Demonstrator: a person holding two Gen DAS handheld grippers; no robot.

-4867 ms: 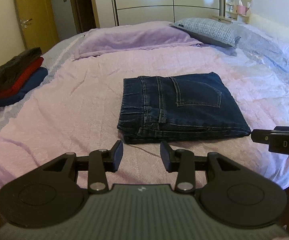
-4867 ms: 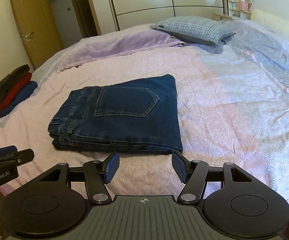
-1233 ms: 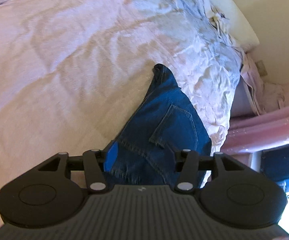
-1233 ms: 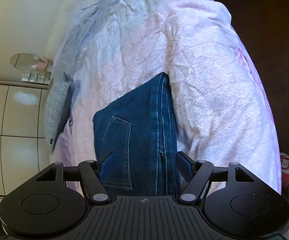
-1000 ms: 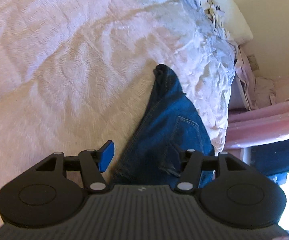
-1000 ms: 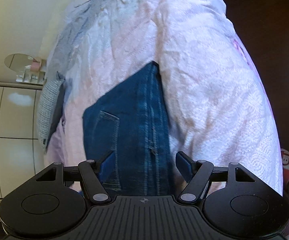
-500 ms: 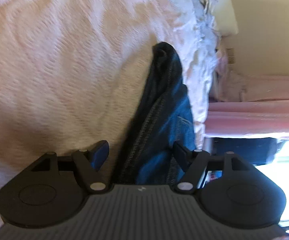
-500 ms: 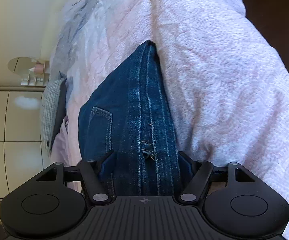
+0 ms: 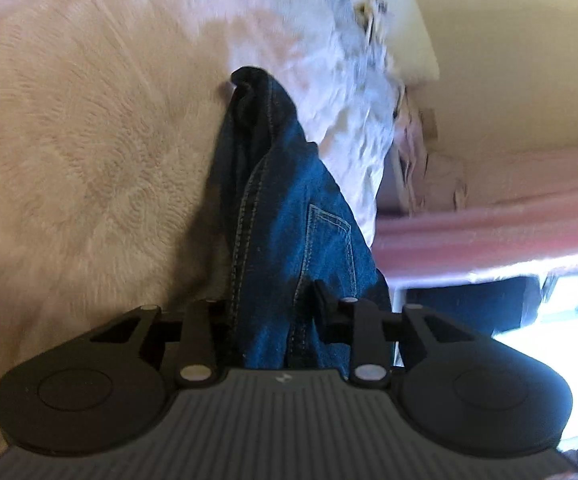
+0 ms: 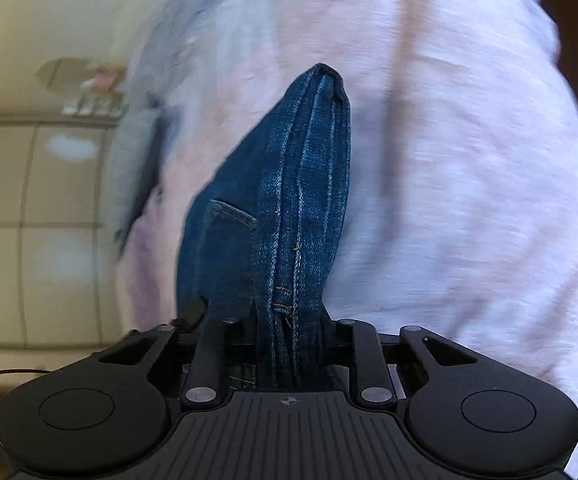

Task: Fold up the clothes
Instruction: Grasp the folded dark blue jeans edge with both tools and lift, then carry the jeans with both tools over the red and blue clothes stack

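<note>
a bed (image 9: 89,128) under a pale pink quilted cover fills both views, cream wall behind, white wardrobe doors (image 10: 33,208) on the right view's far left. the left gripper (image 9: 265,312) is clamped on the folded dark denim jeans (image 9: 289,216); the right gripper (image 10: 285,340) pinches their stitched edge, the jeans bunched over the bed.

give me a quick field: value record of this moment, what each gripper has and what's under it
garment: folded blue jeans, back pocket showing
left gripper: shut on one end of the jeans
right gripper: shut on the other end, denim bunched between its fingers
jeans state: bundle sagging between the two grips
surface: pale pink quilted bedspread
background: cupboard doors, blurred
image quality: motion blur in both views
</note>
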